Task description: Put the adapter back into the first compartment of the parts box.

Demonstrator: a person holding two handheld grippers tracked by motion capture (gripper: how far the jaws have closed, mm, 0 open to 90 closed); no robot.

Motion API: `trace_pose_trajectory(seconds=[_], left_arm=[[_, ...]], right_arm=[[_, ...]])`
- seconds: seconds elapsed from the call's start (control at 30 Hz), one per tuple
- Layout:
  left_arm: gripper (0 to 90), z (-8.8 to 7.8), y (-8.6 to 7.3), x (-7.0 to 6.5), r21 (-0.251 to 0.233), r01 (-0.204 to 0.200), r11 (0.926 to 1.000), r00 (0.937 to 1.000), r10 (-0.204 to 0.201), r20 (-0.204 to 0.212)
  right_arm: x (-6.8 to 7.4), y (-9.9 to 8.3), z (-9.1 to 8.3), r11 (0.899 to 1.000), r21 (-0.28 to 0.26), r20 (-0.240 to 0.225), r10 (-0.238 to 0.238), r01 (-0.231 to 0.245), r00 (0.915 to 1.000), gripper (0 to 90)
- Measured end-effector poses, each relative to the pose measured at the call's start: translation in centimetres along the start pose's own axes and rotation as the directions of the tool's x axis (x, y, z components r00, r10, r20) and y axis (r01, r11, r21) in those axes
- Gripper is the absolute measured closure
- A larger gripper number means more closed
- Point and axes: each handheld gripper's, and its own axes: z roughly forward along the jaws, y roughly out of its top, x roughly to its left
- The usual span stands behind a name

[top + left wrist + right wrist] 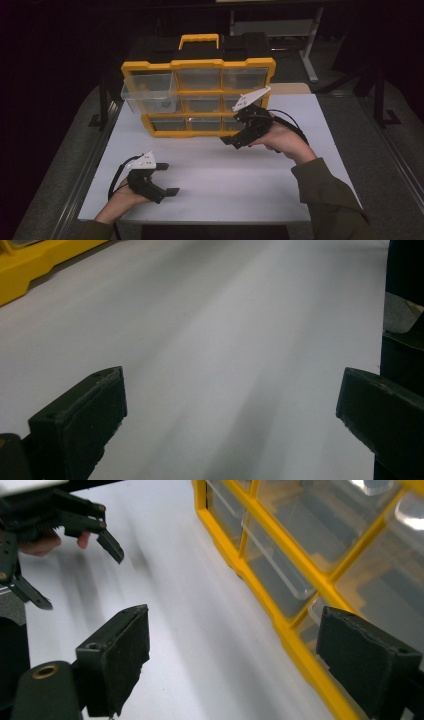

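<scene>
Because its jaws stand wide with nothing between, the right gripper [231, 141] seems readied for the organizer's [198, 64] bottom drawers. Well in front of the organizer, the left gripper [169, 178] rests wide and empty.

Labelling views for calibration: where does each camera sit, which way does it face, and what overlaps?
High view: above the person's side, looking forward and down on the white table, yellow organizer, both forearms.
Left gripper view: on the left gripper, jaws open, along bare tabletop.
Right gripper view: on the right gripper, jaws open, beside the organizer's drawers.
Shared: the right gripper view and the high view both show the left gripper.
</scene>
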Motion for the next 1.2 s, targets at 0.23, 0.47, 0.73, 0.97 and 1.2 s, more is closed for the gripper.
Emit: trace_pose_trajectory(seconds=[0.23, 0.47, 0.73, 0.97, 1.2], left_arm=[[0.0, -0.1, 0.0, 0.0, 0.002, -0.002, 1.0000, 1.0000, 0.002, 0.000], [0.0, -0.1, -0.1, 0.0, 0.001, 0.002, 1.0000, 1.0000, -0.002, -0.001], [0.0, 0.1, -0.1, 0.1, -0.001, 0.005, 1.0000, 1.0000, -0.005, -0.002], [0.0, 0.1, -0.1, 0.0, -0.002, 0.001, 1.0000, 1.0000, -0.001, -0.002], [0.0, 0.1, -0.2, 0.1, -0.004, 0.001, 1.0000, 1.0000, -0.001, -0.003]], right_arm=[[0.2, -2.8, 1.0, 0.999, 0.017, 0.034, 0.050, -0.050, 0.9982, 0.7], [0.1, -5.9, 1.6, 0.995, -0.003, 0.075, 0.098, -0.098, 0.9924, 0.0], [0.2, -9.7, 1.9, 0.991, -0.012, 0.119, 0.136, -0.136, 0.9836, 0.0], [0.6, -12.2, 1.7, 0.985, -0.037, 0.132, 0.172, -0.169, 0.9761, 0.0], [1.4, -14.2, 1.6, 0.980, -0.052, 0.133, 0.197, -0.192, 0.9713, 0.0]])
